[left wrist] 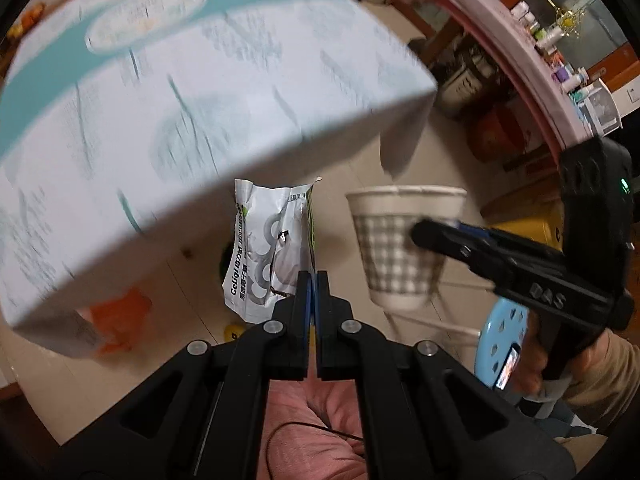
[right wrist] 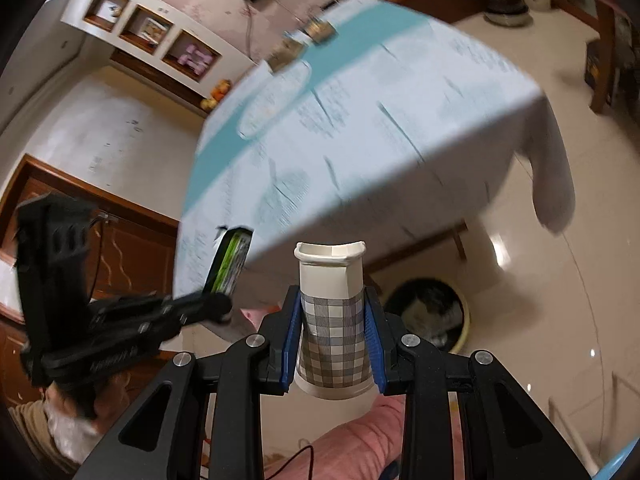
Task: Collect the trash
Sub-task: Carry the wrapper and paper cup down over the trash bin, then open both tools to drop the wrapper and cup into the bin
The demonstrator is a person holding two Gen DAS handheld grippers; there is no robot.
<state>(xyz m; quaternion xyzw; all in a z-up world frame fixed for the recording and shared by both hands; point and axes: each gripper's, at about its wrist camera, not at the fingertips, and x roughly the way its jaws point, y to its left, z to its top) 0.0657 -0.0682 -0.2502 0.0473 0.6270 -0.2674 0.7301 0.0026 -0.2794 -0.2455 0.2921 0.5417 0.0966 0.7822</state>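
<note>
My left gripper (left wrist: 313,280) is closed tight on the lower edge of a silver snack wrapper (left wrist: 269,248), its blue pads pinching the foil so that the wrapper stands up from my fingertips, crumpled and torn open at the top. From my right wrist view the same wrapper (right wrist: 229,262) shows edge-on, with a green stripe along its side, held at the tip of the left gripper (right wrist: 219,307).

My right gripper (right wrist: 332,332) is closed partway on a paper cup (right wrist: 333,320), white above and grey-checked below. The blue pads (right wrist: 291,336) press both sides of the checked part, and the cup's rim is squashed out of round. From my left wrist view the cup (left wrist: 398,248) hangs just right of the wrapper, with the right gripper (left wrist: 426,236) reaching in from the right and my hand (left wrist: 536,364) on its handle.

Both pieces of trash are in the air, off the counter (left wrist: 224,92), which is covered with a pale cloth carrying a teal band. An oval plate (left wrist: 146,16) sits far back on it, blurred.

On the tiled floor beyond the cup stands a round bin (right wrist: 430,312) with a dark liner and some rubbish inside, near the counter's leg. A light blue stool (left wrist: 502,336) shows beneath my right hand, and pink cloth (left wrist: 316,420) lies below my left gripper.
</note>
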